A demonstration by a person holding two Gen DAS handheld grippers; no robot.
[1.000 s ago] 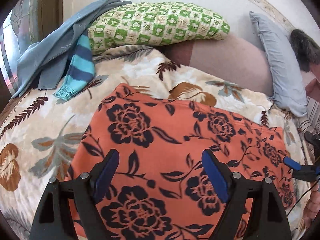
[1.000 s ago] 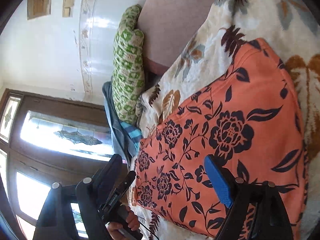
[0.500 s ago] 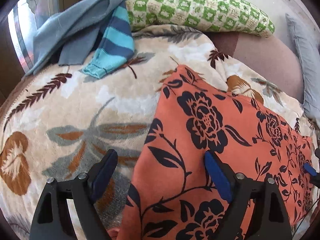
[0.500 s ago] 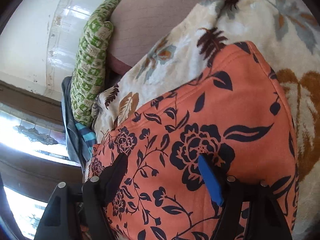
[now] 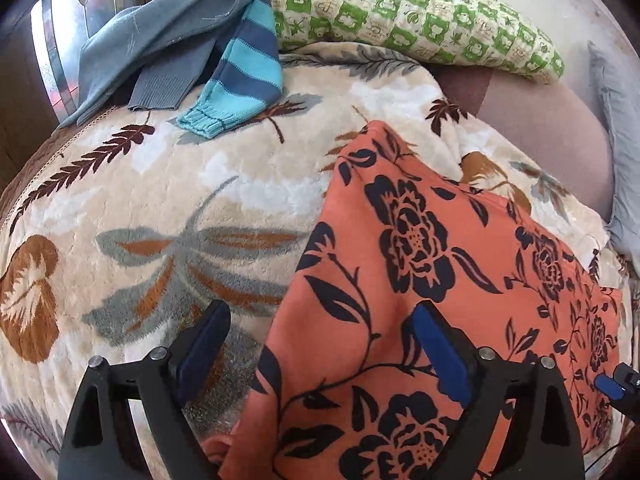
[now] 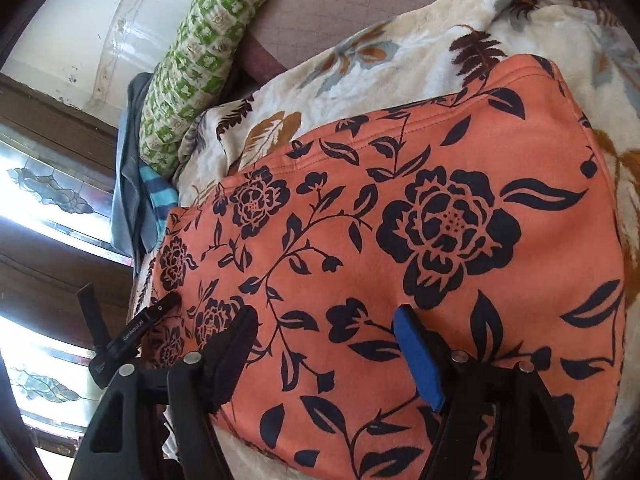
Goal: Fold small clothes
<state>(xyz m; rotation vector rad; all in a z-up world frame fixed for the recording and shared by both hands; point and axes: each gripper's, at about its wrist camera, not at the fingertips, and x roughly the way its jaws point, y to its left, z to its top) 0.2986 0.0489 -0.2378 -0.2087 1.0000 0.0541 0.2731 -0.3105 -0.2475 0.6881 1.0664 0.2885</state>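
On a bed spread with a leaf-patterned blanket (image 5: 160,208), an orange garment with a black flower print (image 5: 420,280) lies flat, its long axis running from the left gripper (image 5: 320,344) at one short end toward the right gripper (image 6: 324,344) at the other. At the left end, the left gripper's jaws stand wide and are opening further; they straddle the garment's near-left edge, one finger over the blanket, the other over the cloth, with nothing pinched. At the right end, the right gripper's jaws are narrower, apart, and empty, poised over the printed cloth close to its near edge. Each hand is nearest its own end, so the coming fold appears to turn on both taking hold along the near edge and carrying it across the long axis to the far edge. Beyond the garment, a striped blue sleeve (image 5: 240,76) and a grey-blue top (image 5: 160,36) wait at the far left beside a green checked pillow (image 5: 420,20), well apart from the piece in hand.
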